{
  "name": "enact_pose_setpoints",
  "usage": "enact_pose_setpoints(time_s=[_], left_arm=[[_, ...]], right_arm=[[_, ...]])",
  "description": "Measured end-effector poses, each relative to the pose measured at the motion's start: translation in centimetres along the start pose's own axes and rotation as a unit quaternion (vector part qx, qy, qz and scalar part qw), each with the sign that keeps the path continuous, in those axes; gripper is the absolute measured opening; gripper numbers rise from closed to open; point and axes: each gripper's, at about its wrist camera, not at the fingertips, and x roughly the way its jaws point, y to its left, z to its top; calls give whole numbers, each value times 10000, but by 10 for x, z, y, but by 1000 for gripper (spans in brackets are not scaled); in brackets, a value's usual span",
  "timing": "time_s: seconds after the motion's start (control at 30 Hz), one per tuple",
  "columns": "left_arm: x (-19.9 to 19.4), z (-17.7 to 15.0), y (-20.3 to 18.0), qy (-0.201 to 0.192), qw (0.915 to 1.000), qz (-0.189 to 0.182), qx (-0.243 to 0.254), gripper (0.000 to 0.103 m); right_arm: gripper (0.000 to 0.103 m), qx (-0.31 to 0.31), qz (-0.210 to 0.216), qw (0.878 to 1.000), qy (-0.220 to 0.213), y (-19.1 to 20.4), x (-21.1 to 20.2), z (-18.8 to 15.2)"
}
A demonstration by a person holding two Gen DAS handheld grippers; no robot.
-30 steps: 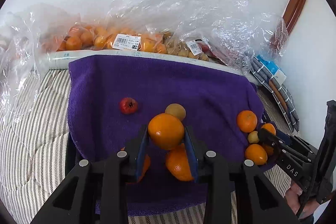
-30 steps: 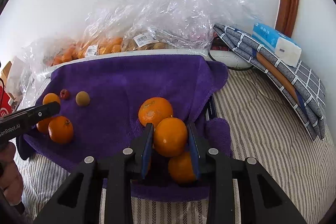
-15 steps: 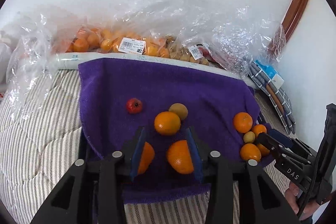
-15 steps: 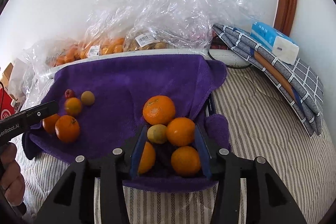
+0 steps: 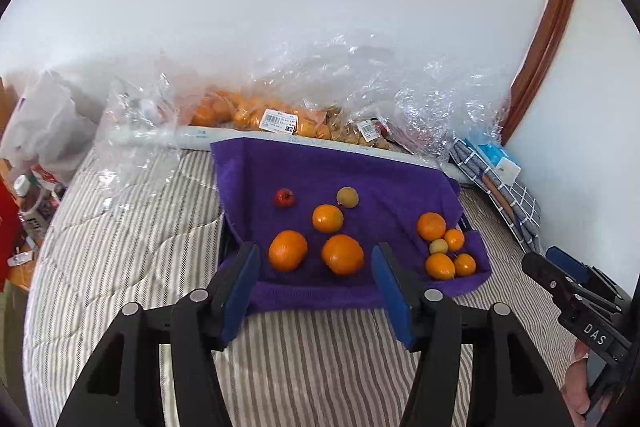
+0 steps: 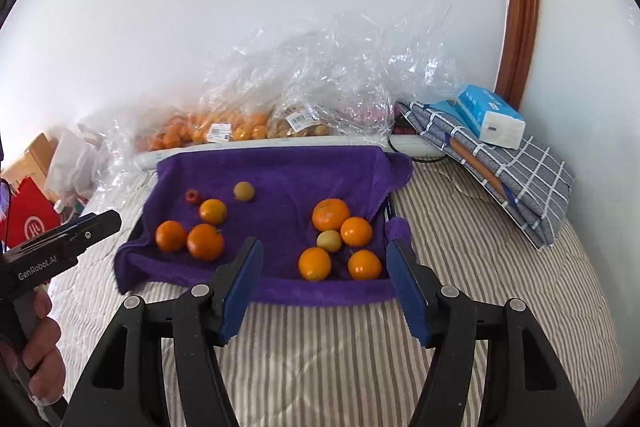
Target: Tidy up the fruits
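A purple towel (image 5: 392, 179) lies on the striped bed and also shows in the right wrist view (image 6: 280, 171). On its left part lie three oranges (image 5: 287, 250), a small red fruit (image 5: 284, 197) and a brownish round fruit (image 5: 347, 196). On its right part lies a cluster of oranges (image 6: 330, 214) with a yellow-green fruit (image 6: 329, 240). My left gripper (image 5: 314, 283) is open and empty, pulled back in front of the left group. My right gripper (image 6: 324, 279) is open and empty, in front of the right cluster.
Clear plastic bags of oranges (image 5: 248, 115) and small brown fruits (image 6: 300, 121) lie along the wall behind the towel. A folded checked cloth (image 6: 516, 171) with a tissue pack (image 6: 490, 115) lies at the right. A red bag (image 6: 28, 219) and bottles (image 5: 28, 195) stand left of the bed.
Both grippers opened, each let go of an orange onto the towel, and both pulled back and up from the fruit.
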Motion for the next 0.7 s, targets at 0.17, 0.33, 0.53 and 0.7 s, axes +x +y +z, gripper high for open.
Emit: enact_pose_setpoints(time_s=[0.17,0.33,0.53,0.7], left_arm=[[-45,-19,-8,-296,9992,221,135,75],[-80,-39,-15,-471,9978,401,245,83],[-107,-58,-22,-557,9966,444,406,85],[-120,-70,-23,-646,9963,457,348,85]], right_arm=[[66,14,-28,10000,-60,4,-43,-14],[84,-30,-87,9994,-319,6,-82,-38],[97,15,-81,9986,-522,1,-112,-59],[100,-46,-146,9982,-578,2,-125,-71]])
